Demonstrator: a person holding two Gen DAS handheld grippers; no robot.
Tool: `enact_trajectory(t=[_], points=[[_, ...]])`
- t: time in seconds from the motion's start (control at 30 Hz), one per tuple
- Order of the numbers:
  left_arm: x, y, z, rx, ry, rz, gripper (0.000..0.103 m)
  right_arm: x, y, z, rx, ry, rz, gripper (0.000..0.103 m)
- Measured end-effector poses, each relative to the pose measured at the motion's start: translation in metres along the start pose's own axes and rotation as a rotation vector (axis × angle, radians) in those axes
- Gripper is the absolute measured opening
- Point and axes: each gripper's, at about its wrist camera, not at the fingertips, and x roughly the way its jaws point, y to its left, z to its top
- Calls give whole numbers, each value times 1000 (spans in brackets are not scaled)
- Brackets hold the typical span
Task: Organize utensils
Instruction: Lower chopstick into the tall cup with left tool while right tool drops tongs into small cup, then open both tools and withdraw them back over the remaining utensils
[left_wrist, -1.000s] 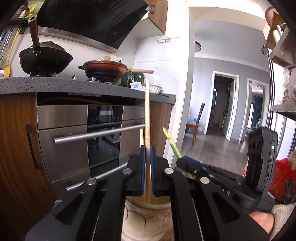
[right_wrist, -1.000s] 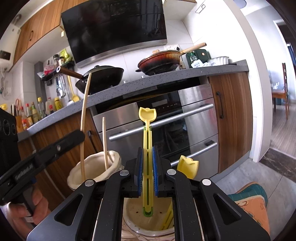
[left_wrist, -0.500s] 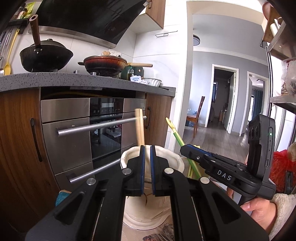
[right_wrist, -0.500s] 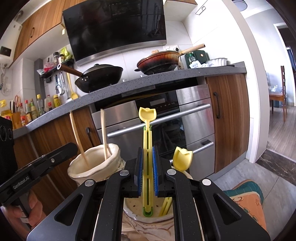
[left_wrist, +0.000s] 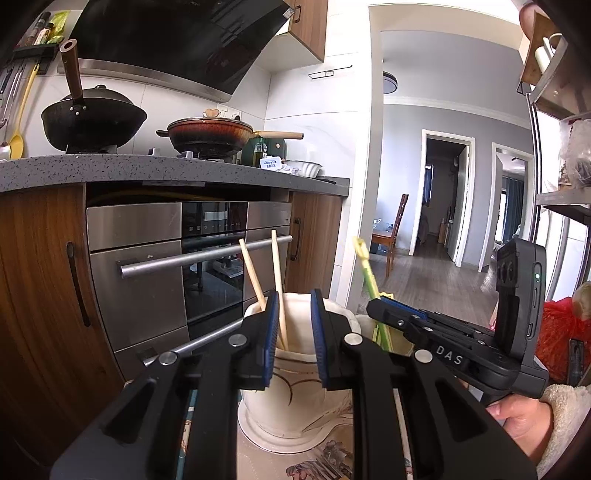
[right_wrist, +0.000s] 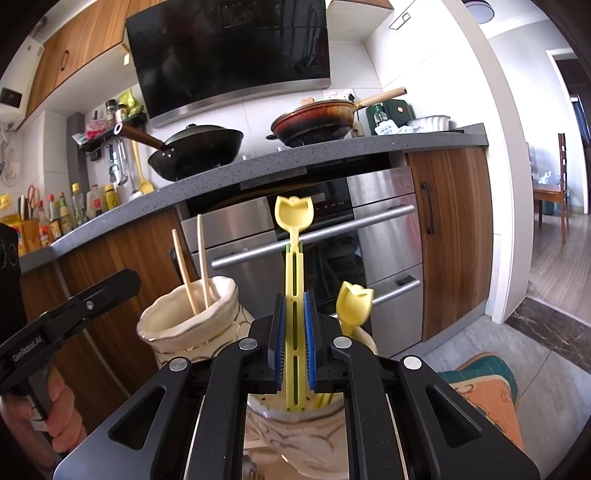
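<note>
Two wooden chopsticks (left_wrist: 252, 275) (right_wrist: 202, 258) stand loose in a cream vase (left_wrist: 295, 398) (right_wrist: 192, 321). My left gripper (left_wrist: 293, 332) (right_wrist: 120, 286) hovers at the vase's near rim. Its jaws are opening, and the pads do not press on either chopstick. My right gripper (right_wrist: 294, 332) (left_wrist: 384, 310) is shut on a yellow tulip-headed utensil (right_wrist: 294, 218) (left_wrist: 365, 266), held upright. The utensil's lower end hangs in the mouth of a second cream vase (right_wrist: 295, 428). Another yellow tulip-headed utensil (right_wrist: 356, 299) stands in that second vase.
Straight ahead is a steel oven (left_wrist: 177, 258) with bar handles, set under a grey counter (right_wrist: 332, 158) that carries a black wok (left_wrist: 92, 118) and a brown pan (right_wrist: 314, 122). Bottles (right_wrist: 55, 218) line the counter's left end. An orange-and-teal mat (right_wrist: 487, 391) lies on the floor.
The left gripper lowered a long chopstick into the vase and let it go, and its jaws have parted. The right gripper has kept its grip on the yellow utensil.
</note>
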Motion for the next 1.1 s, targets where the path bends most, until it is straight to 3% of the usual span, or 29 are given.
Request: enact_trajectory(t=[0.23, 0.7, 0.77, 0.93, 1.1], points=[[-11, 4, 0, -18, 6, 4, 18, -15, 2, -3, -8, 28, -48, 11], [-30, 10, -14, -24, 37, 28, 24, -13, 3, -7, 14, 59, -45, 14], [-30, 10, -15, -26, 40, 26, 24, -14, 1, -6, 24, 56, -41, 28], [-32, 8, -16, -19, 48, 31, 24, -19, 1, -6, 38, 55, -35, 42], [-41, 10, -19, -40, 66, 51, 51, -35, 8, -9, 34, 63, -29, 63]])
